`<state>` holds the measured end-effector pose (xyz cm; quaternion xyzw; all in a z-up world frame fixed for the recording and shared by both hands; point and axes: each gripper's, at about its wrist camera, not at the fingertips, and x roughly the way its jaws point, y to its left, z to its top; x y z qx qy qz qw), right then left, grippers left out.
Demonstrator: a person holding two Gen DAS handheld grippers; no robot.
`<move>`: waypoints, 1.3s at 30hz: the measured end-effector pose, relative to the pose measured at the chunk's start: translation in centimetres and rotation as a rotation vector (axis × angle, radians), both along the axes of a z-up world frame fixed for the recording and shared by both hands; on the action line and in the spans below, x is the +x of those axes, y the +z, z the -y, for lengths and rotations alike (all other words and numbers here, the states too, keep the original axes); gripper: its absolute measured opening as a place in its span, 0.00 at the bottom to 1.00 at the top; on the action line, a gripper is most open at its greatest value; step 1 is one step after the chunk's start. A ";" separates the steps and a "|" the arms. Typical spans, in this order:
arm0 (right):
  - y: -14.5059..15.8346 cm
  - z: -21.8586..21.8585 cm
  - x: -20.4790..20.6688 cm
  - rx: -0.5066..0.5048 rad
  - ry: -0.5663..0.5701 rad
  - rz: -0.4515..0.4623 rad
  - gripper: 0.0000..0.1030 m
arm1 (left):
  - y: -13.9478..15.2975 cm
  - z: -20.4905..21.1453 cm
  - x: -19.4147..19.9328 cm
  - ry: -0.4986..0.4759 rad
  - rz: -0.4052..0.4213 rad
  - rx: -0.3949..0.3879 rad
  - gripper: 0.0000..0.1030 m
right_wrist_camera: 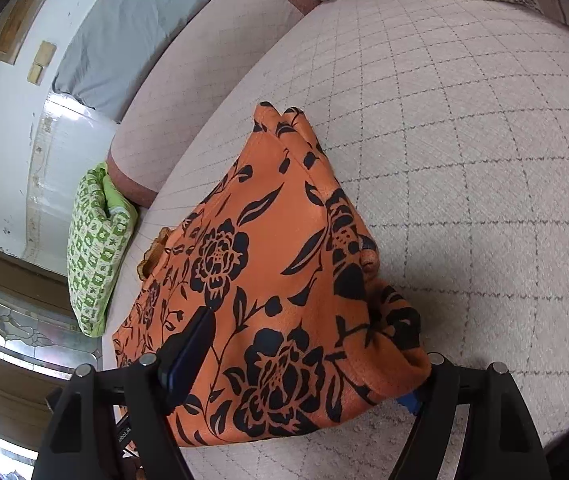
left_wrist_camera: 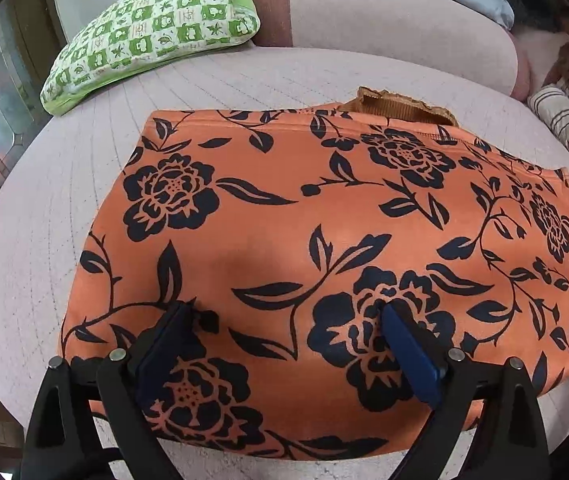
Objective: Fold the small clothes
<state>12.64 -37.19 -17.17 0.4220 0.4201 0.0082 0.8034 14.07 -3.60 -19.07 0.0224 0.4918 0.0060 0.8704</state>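
**Gripper Hardware: Visible Construction**

Left gripper (left_wrist_camera: 284,320): two black moulded linkage arms rise from the lower left and lower right of the frame. Each arm has triangular cut-outs and carries two round silver pivot pins at its top. The fingers (left_wrist_camera: 412,356) are faced with flat dark blue pads, rectangular with rounded ends.

Right gripper (right_wrist_camera: 304,360): identical black linkage arms with silver pivot pins occupy the lower corners. The left finger (right_wrist_camera: 188,348) has a dark blue pad on a black backing. Only a small blue corner of the other pad shows at lower right. Small white lettering, illegible, appears on a black part at lower left.
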 end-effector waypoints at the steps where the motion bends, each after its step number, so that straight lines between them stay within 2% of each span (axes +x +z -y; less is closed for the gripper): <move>1: 0.0 0.0 0.1 -0.012 0.002 -0.007 0.64 | 0.0 0.0 0.1 0.000 -0.001 -0.003 0.94; 3: -0.3 0.1 0.4 -0.024 0.005 -0.032 0.28 | -0.1 0.0 0.2 -0.003 -0.004 -0.013 0.94; 5: -0.7 0.3 0.8 -0.020 0.017 -0.053 0.23 | -0.2 0.0 0.1 -0.003 -0.005 -0.018 0.94; 8: 0.6 -0.2 1.2 -0.072 0.044 -0.048 0.14 | -0.3 -0.1 -0.1 -0.007 -0.002 -0.026 0.95; 10: 2.8 -1.3 1.3 -0.125 0.063 -0.001 0.12 | 0.0 -0.6 0.0 -0.011 -0.007 -0.049 0.93; 11: 4.7 -2.5 1.5 -0.162 0.091 0.039 0.12 | 0.6 -1.2 -0.1 -0.004 -0.003 -0.083 0.85; 13: 8.4 -5.3 1.8 -0.219 0.154 0.115 0.12 | 3.9 -3.8 -0.9 0.057 0.079 -0.190 0.81; 14: 10.5 -7.3 1.9 -0.259 0.191 0.163 0.12 | 6.7 -6.0 -2.0 0.102 0.171 -0.234 0.81; 15: 12.2 -9.2 1.9 -0.284 0.226 0.206 0.12 | 9.2 -8.0 -3.1 0.148 0.261 -0.248 0.81; 17: 15.3 -13.7 2.0 -0.313 0.305 0.285 0.12 | 12.6 -11.5 -4.8 0.251 0.358 -0.240 0.81; 19: 16.6 -18.3 2.1 -0.339 0.383 0.335 0.12 | 14.2 -15.8 -6.5 0.358 0.381 -0.252 0.81; 20: 16.9 -20.9 2.5 -0.341 0.434 0.345 0.12 | 14.4 -17.1 -7.0 0.396 0.377 -0.249 0.81; 22: 15.8 -25.8 3.4 -0.361 0.531 0.332 0.12 | 12.8 -20.7 -8.3 0.523 0.345 -0.250 0.81; 25: 9.7 -33.0 5.7 -0.387 0.705 0.203 0.12 | 10.3 -23.8 -8.8 0.621 0.271 -0.256 0.81; 27: 3.9 -36.1 7.1 -0.377 0.803 0.057 0.12 | 9.2 -24.9 -8.8 0.628 0.226 -0.281 0.81; 28: 3.2 -36.3 7.1 -0.365 0.793 0.058 0.12 | 9.1 -25.1 -9.0 0.624 0.229 -0.286 0.81; 30: 4.9 -35.9 6.7 -0.359 0.767 0.099 0.12 | 9.2 -25.3 -9.3 0.628 0.247 -0.267 0.81; 34: 9.8 -34.4 6.5 -0.337 0.738 0.189 0.11 | 9.3 -25.4 -9.2 0.622 0.243 -0.315 0.81; 37: 13.5 -34.2 5.5 -0.324 0.700 0.283 0.12 | 9.7 -25.2 -9.3 0.607 0.258 -0.296 0.81; 39: 14.1 -35.4 4.7 -0.315 0.699 0.304 0.15 | 9.5 -25.6 -9.5 0.619 0.250 -0.302 0.81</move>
